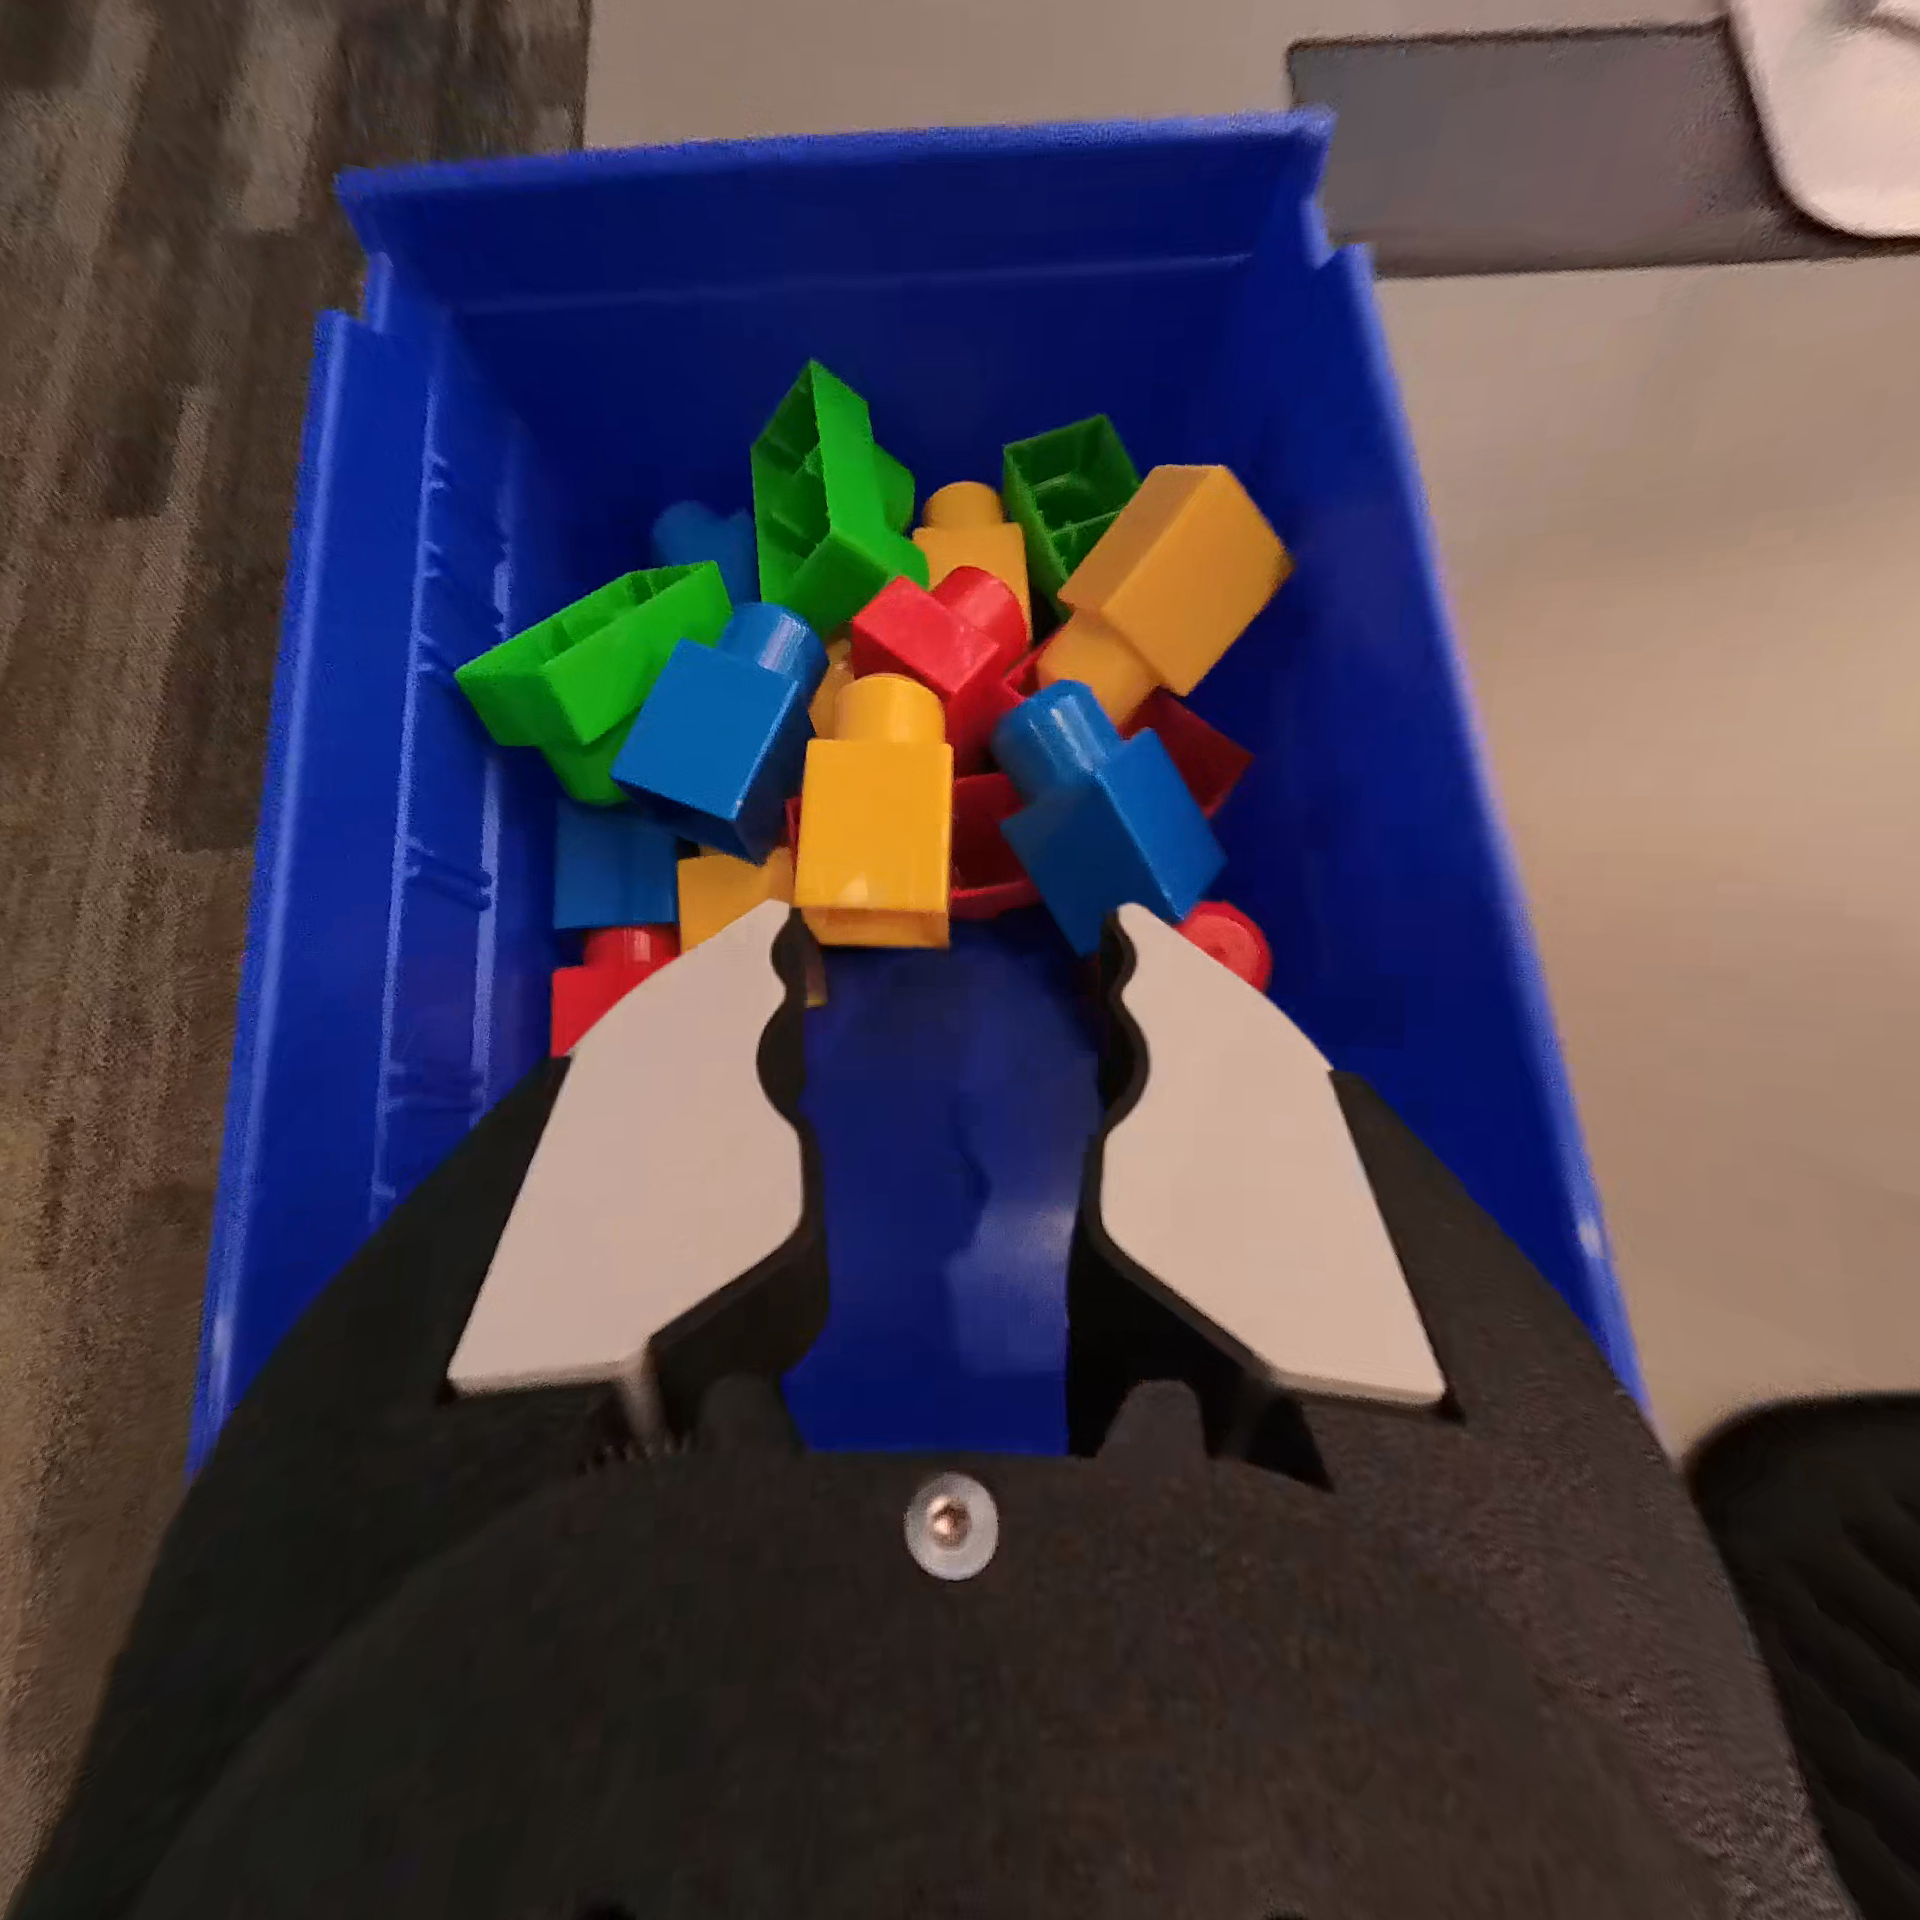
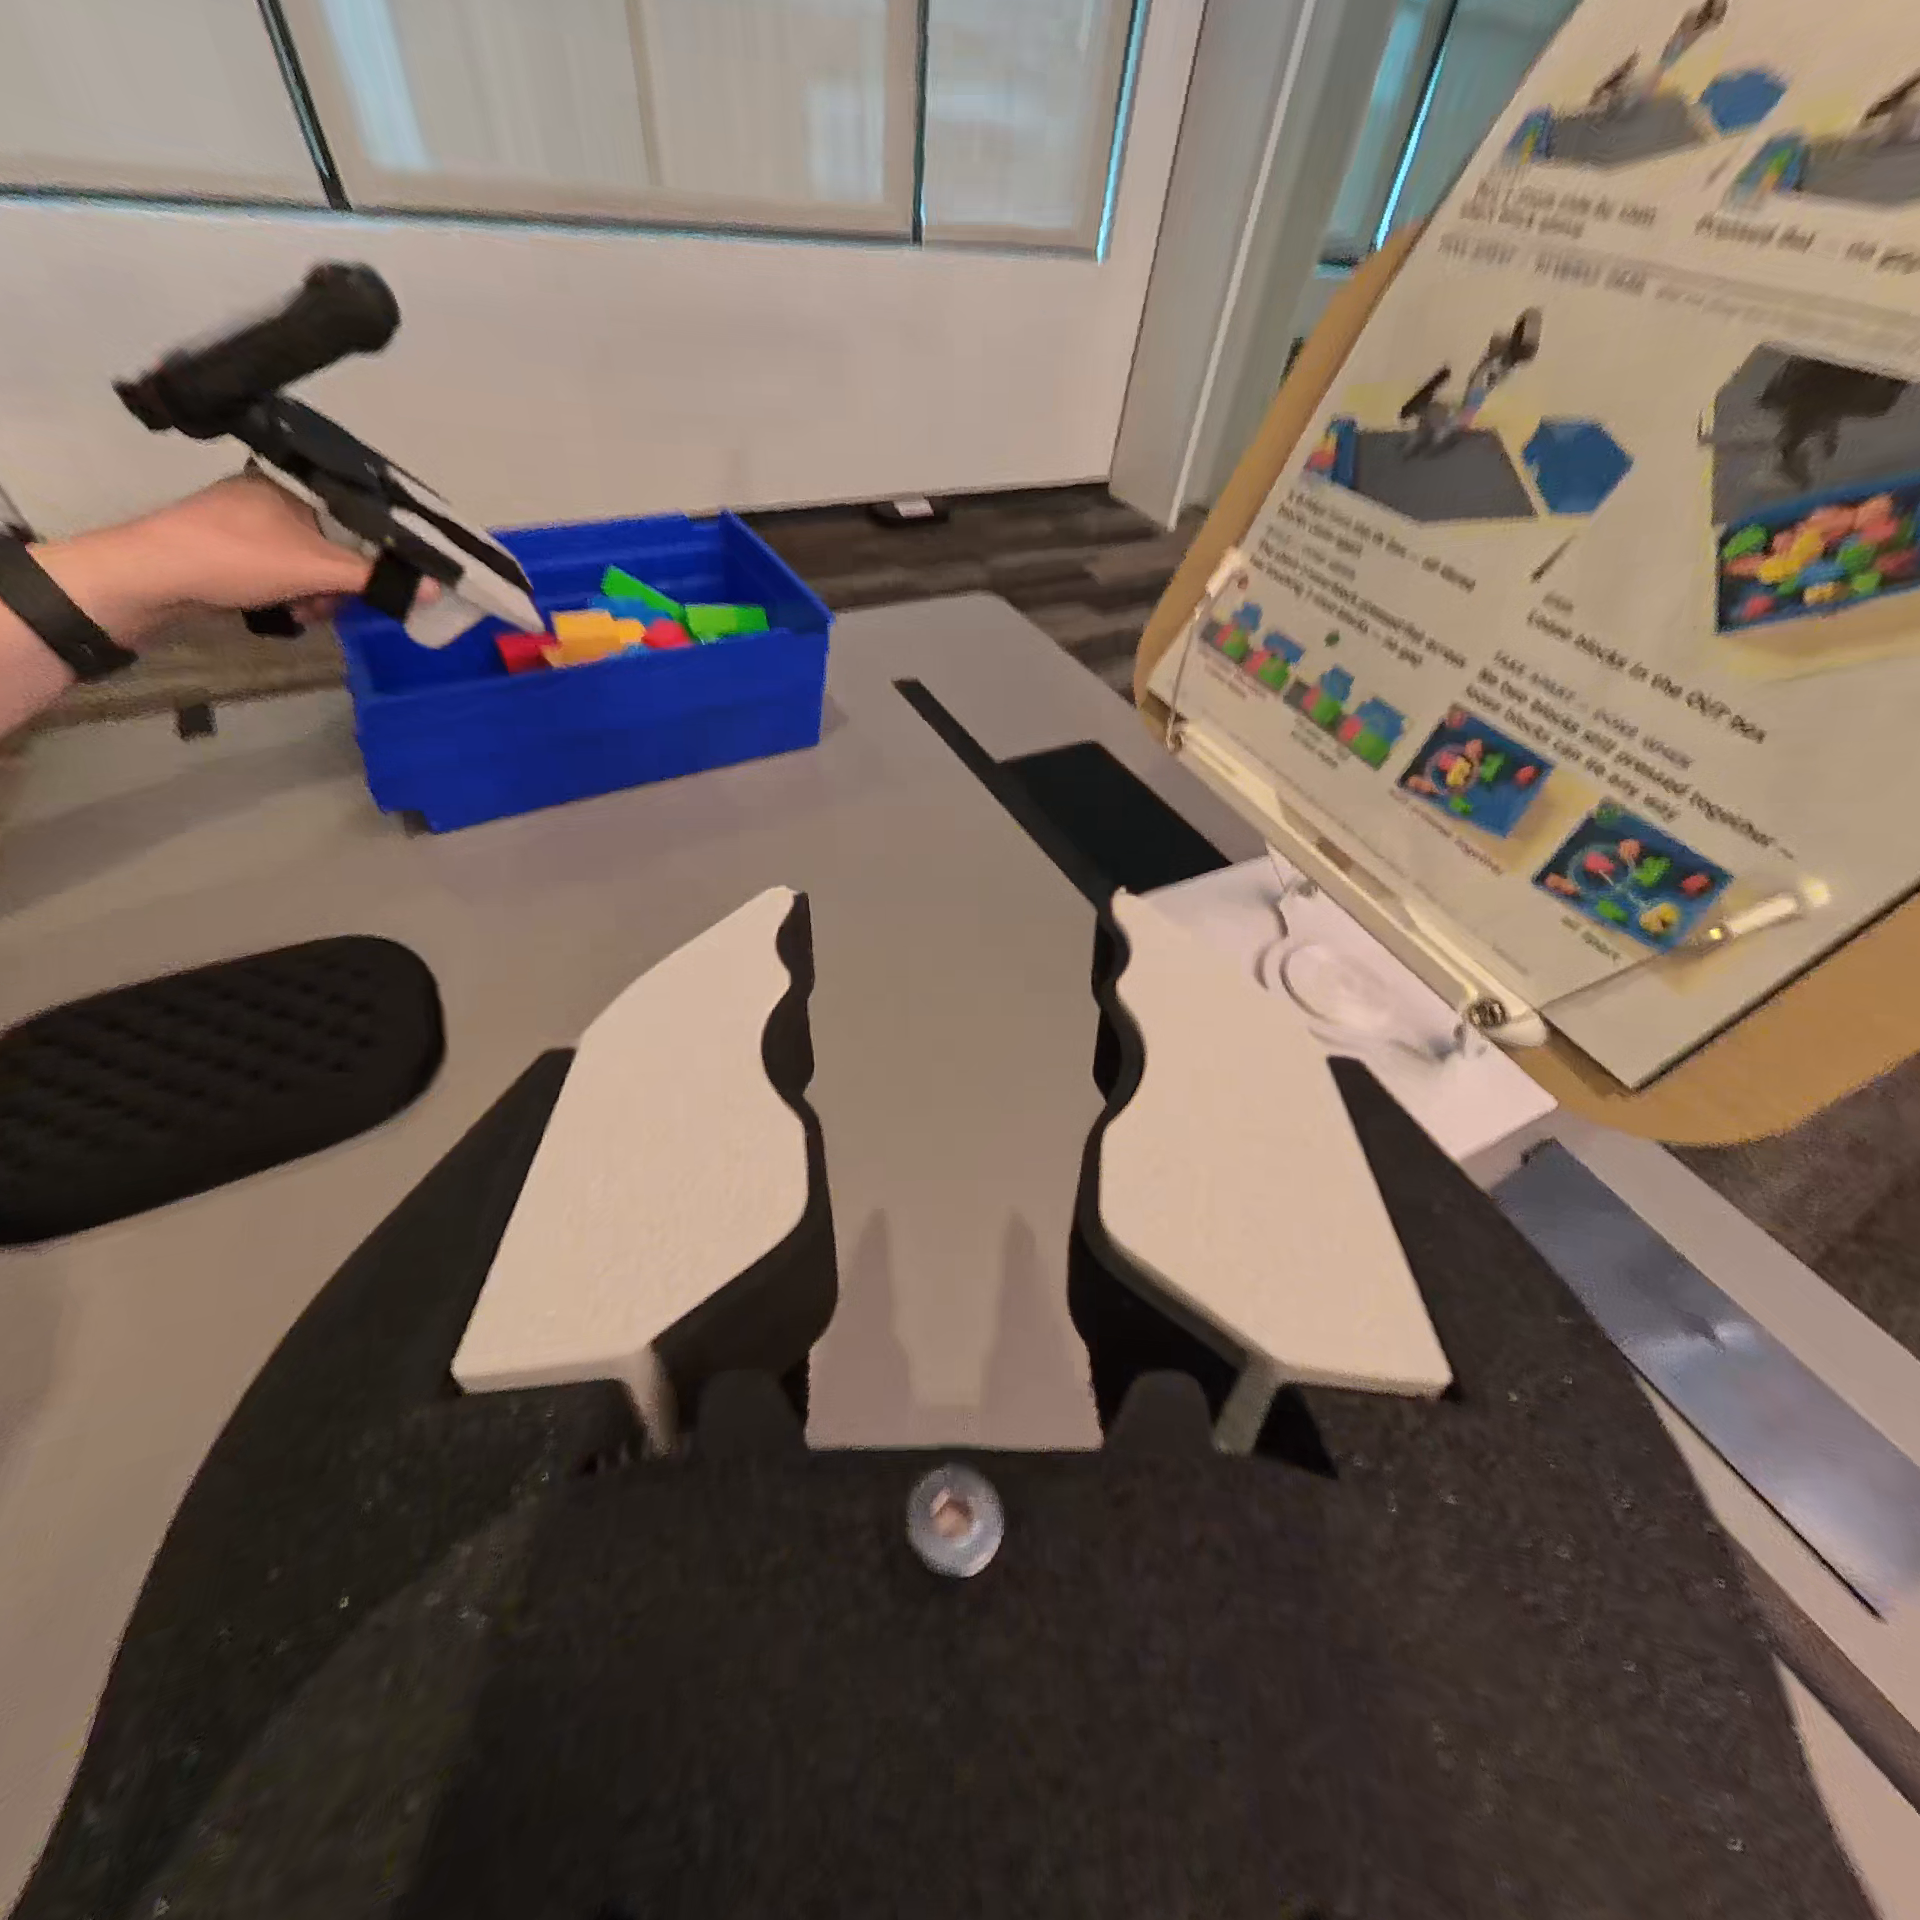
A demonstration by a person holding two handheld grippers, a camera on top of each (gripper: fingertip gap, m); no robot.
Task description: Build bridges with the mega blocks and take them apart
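Observation:
A blue bin (image 1: 831, 260) holds a heap of loose mega blocks in green, blue, yellow and red. My left gripper (image 1: 951, 920) is open inside the bin, its tips just short of a yellow one-stud block (image 1: 873, 821) and beside a blue block (image 1: 1112, 810). Nothing is between the jaws. In the right wrist view the bin (image 2: 582, 717) sits at the far left of the grey table (image 2: 935, 1039), with the left gripper (image 2: 478, 608) dipping into it, held by a hand (image 2: 197, 571). My right gripper (image 2: 951, 904) is open and empty above the bare table.
A black studded baseplate (image 2: 197, 1081) lies at the table's left. An instruction board (image 2: 1558, 623) with pictures leans at the right on a white stand. A dark slot and black pad (image 2: 1101, 800) lie mid-table. Carpet (image 1: 156, 623) lies beyond the bin's left side. The gap from one gripper's tips to the other's is roughly 50 cm.

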